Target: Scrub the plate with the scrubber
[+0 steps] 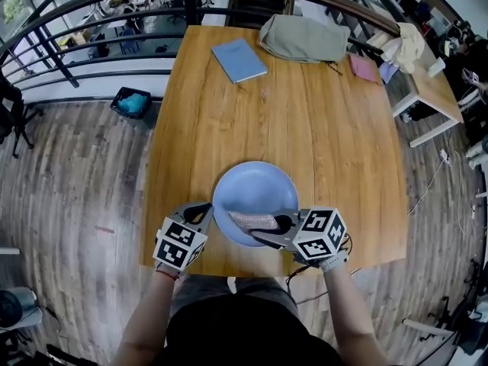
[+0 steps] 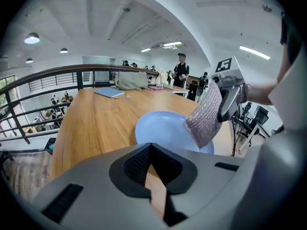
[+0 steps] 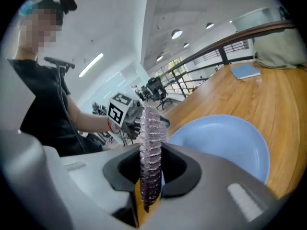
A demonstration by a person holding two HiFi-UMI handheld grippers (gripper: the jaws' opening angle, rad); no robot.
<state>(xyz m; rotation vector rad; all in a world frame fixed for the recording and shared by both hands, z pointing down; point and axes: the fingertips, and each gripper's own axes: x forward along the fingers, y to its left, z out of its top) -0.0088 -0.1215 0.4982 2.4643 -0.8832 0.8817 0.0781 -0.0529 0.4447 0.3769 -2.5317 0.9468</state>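
"looking at the right tongs (image 3: 151, 176), what do they have?"

"they are clamped on the scrubber (image 3: 151, 143), a silvery mesh pad that stands edge-on between the jaws and sticks out past their tips."

"and where is that over the bench (image 1: 305, 120)?"

"over the near part of the blue plate (image 1: 255, 185), which lies on the bench close to its near edge. in the head view the scrubber sits low inside the plate's hollow. whether it touches the surface i cannot tell."

"the left tongs (image 1: 204, 212)?"

"jaws together with nothing between them, tips just beside the plate's left rim, pointing across it toward the scrubber. touching the rim or not, i cannot tell."

"so the plate sits between the two?"

"yes, left tongs at its left rim, right tongs reaching in from its right side."
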